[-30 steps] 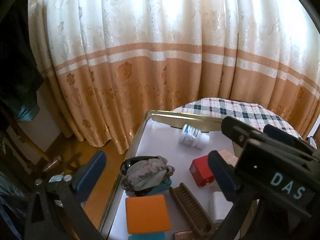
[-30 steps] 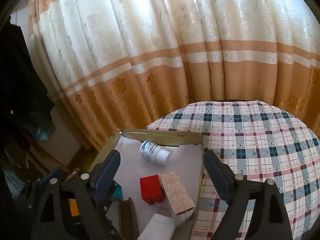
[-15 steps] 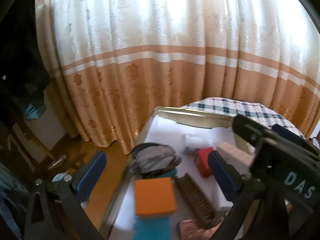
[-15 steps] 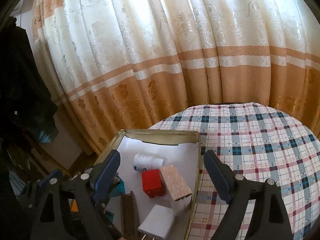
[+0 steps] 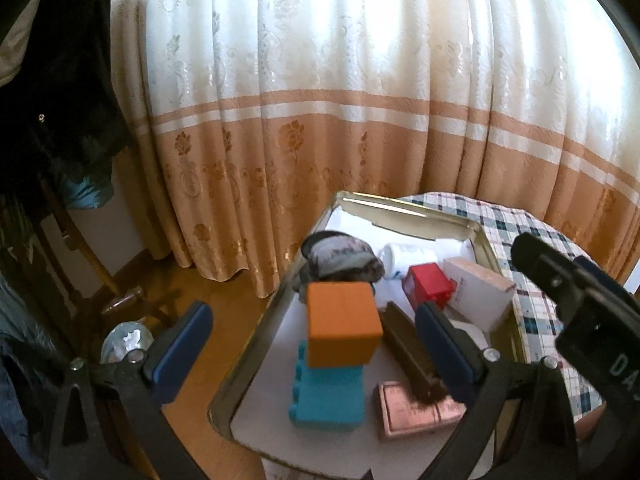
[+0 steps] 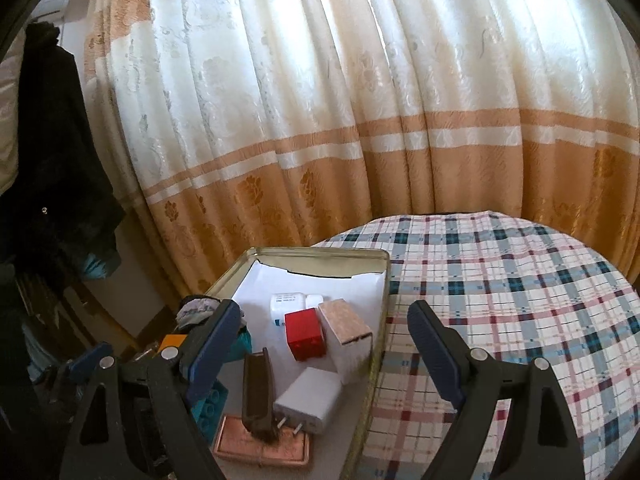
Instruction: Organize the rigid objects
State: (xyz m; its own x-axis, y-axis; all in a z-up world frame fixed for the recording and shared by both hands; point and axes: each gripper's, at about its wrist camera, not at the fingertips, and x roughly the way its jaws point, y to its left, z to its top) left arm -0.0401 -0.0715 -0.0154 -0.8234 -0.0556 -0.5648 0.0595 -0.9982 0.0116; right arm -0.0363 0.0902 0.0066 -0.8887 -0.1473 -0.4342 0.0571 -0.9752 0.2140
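Several rigid items lie gathered in paper-lined metal tin (image 6: 372, 364) on checked tablecloth (image 6: 500, 300): orange block (image 5: 342, 324), red block (image 6: 304, 332), bottle (image 6: 290, 304), charger (image 6: 310, 400). Left gripper (image 5: 312, 344) and right gripper (image 6: 324, 352) both spread, empty, poised above for access.

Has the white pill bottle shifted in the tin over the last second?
Yes. The white pill bottle now lies against the red block, nearer than before, judged against the tin rim.

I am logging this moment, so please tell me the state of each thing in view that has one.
Left gripper: open, empty.
Right gripper: open, empty.
Gold metal tin: lid off, holding items.
White pill bottle: lying on its side, capped.
Orange cube: stacked on blue toy brick.
White plug charger: unplugged, lying flat.
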